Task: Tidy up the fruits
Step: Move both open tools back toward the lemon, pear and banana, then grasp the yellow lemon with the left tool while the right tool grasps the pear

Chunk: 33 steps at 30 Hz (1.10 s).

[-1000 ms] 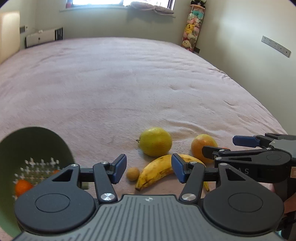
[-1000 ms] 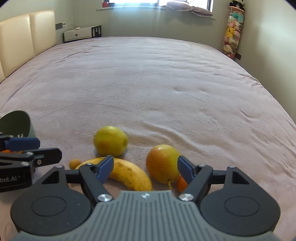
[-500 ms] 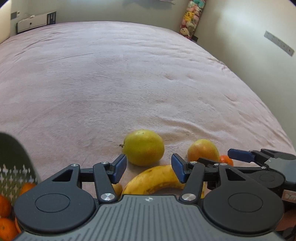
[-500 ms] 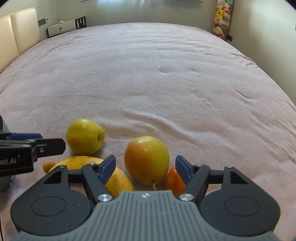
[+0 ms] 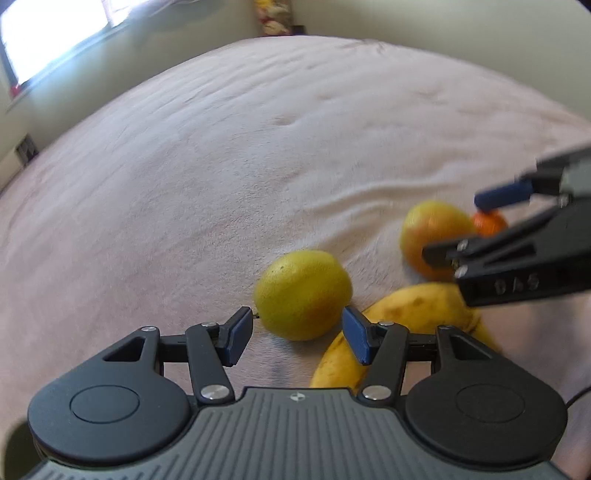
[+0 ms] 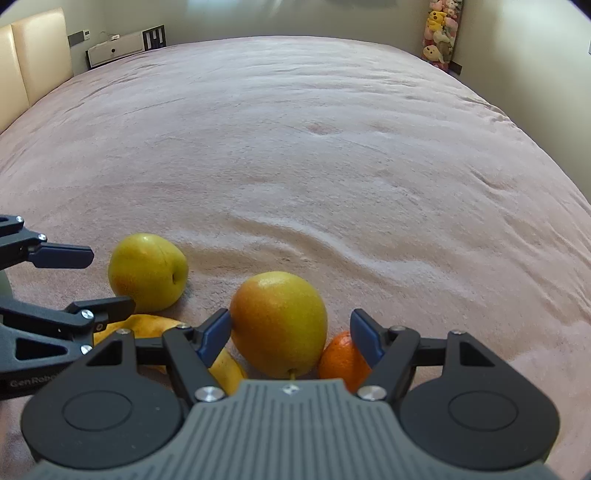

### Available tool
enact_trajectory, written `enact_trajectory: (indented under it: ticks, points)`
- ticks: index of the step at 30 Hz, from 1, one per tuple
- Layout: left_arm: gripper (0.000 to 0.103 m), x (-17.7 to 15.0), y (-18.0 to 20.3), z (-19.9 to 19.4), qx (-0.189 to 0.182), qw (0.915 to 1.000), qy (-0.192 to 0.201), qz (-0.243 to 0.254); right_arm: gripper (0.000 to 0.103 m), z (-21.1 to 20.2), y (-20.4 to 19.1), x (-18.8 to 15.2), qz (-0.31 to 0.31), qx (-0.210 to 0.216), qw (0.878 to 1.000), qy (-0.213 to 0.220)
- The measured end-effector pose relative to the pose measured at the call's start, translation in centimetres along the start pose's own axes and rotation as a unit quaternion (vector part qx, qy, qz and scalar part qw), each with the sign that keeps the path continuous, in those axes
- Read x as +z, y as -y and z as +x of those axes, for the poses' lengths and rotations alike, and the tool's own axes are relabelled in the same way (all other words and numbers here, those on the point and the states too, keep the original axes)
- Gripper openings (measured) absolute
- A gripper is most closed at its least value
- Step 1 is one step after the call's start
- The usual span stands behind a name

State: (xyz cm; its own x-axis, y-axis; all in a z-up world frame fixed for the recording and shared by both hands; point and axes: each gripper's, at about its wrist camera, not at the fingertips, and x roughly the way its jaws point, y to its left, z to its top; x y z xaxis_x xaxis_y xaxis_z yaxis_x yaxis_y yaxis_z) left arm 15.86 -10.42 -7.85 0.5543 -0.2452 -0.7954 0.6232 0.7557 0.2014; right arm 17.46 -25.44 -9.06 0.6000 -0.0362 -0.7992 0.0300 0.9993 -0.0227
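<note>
The left claw [image 5: 297,334] hangs low in the left wrist view, its blue pads apart with nothing pinched. A yellow apple [image 5: 303,293] lies just past the pads at lower centre, partly in the gap, and seems clear of both. A banana [image 5: 402,325] lies beside it at lower right, partly behind the right pad.

In the right wrist view the right claw [image 6: 290,338] sits at bottom centre with its pads apart. They have just drawn in a little around an orange-yellow apple [image 6: 279,325] that stands between them. The left pad is at the apple's skin; the right pad stands clear of it, in front of a small orange [image 6: 341,360] that touches the apple.

All the fruit rests on a pink bed [image 6: 332,147]. Plush toys [image 6: 439,33] hang in the upper right corner.
</note>
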Motion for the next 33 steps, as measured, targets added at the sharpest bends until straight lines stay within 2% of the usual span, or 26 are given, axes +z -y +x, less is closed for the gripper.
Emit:
enact_trajectory:
  ticks: [7,13,24,30,33]
  points:
    - [0.067,0.7,1.4,0.7,0.013,0.995,-0.015,0.098,0.069,0.1,-0.1,0.0,-0.014,0.002,1.0,-0.001]
    - [0.074,1.8,1.6,1.6,0.013,0.988,-0.038,0.149,0.067,0.4,-0.5,0.1,-0.026,0.006,1.0,-0.009]
    - [0.08,2.5,2.1,3.1,0.013,0.9862,-0.035,0.161,0.067,0.7,-0.6,-0.1,-0.028,0.007,0.999,-0.016]
    - [0.081,3.0,2.6,4.0,0.005,0.9823,-0.03,0.185,0.066,1.0,-0.2,0.0,-0.017,0.014,1.0,-0.015]
    - [0.081,3.2,2.2,4.5,-0.014,0.9819,-0.031,0.186,0.066,1.3,-0.1,0.0,-0.013,0.019,1.0,-0.015]
